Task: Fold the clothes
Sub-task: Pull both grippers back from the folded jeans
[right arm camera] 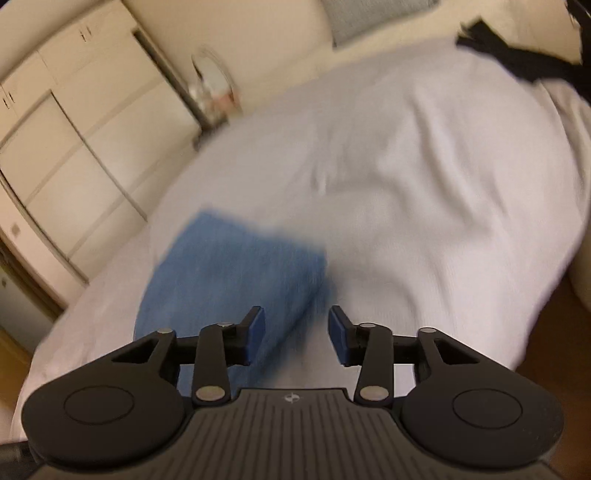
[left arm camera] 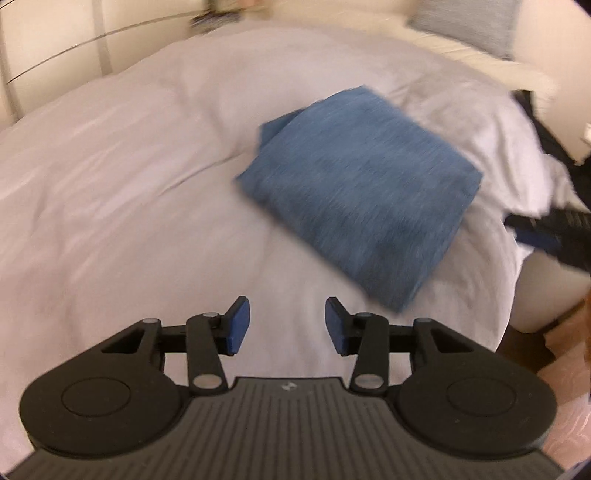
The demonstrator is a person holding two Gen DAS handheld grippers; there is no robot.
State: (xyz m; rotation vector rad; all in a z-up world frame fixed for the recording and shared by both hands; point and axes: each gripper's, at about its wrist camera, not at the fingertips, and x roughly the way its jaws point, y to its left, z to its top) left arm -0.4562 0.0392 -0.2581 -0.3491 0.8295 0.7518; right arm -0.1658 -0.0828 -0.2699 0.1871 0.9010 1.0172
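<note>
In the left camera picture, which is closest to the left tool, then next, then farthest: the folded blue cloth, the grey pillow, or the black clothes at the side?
From the left tool:
1. Folded blue cloth, just ahead and to the right on the white bed cover.
2. Black clothes, farther off at the bed's right edge.
3. Grey pillow, farthest, at the top right.

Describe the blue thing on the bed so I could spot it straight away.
Start from the big white bed that fills the room. On its cover lies a folded blue cloth, a flat, neat rectangle just ahead of the open left gripper and right gripper. It is the only blue, tidy piece; the dark clothes at the far edge lie in a loose heap.
</note>
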